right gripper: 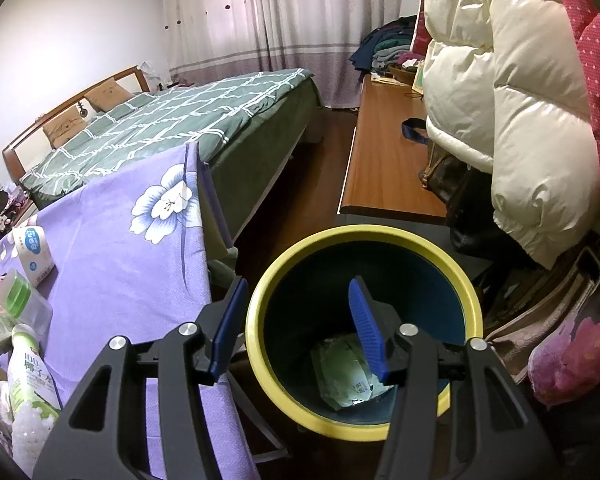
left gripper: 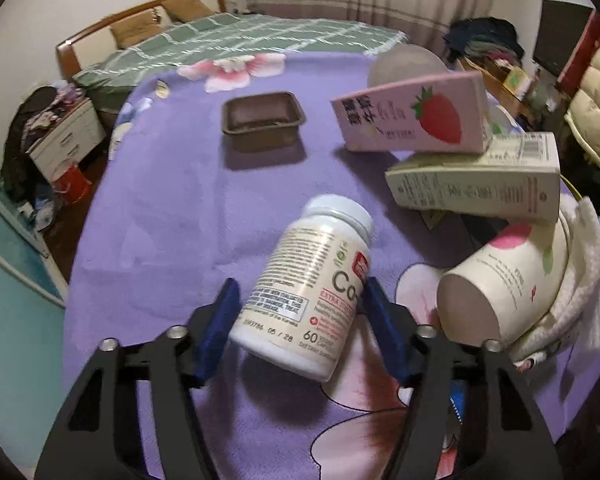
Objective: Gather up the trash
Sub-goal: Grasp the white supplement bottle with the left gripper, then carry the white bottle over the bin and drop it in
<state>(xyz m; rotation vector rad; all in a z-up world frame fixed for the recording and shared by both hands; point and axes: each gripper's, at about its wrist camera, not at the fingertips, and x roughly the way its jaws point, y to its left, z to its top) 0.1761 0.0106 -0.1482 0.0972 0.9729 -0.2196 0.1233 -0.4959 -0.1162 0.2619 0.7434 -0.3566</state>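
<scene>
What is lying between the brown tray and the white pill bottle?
Nothing: in the left wrist view only bare purple cloth separates the brown tray from the white pill bottle.

left gripper (left gripper: pixel 298 304): matte black linkage arms with triangular cut-outs | silver round pivot screws at the joints | blue ribbed finger pads (left gripper: pixel 220 320) || right gripper (right gripper: pixel 298 320): identical black frame | silver screws | blue ribbed pads (right gripper: pixel 366 330)
</scene>
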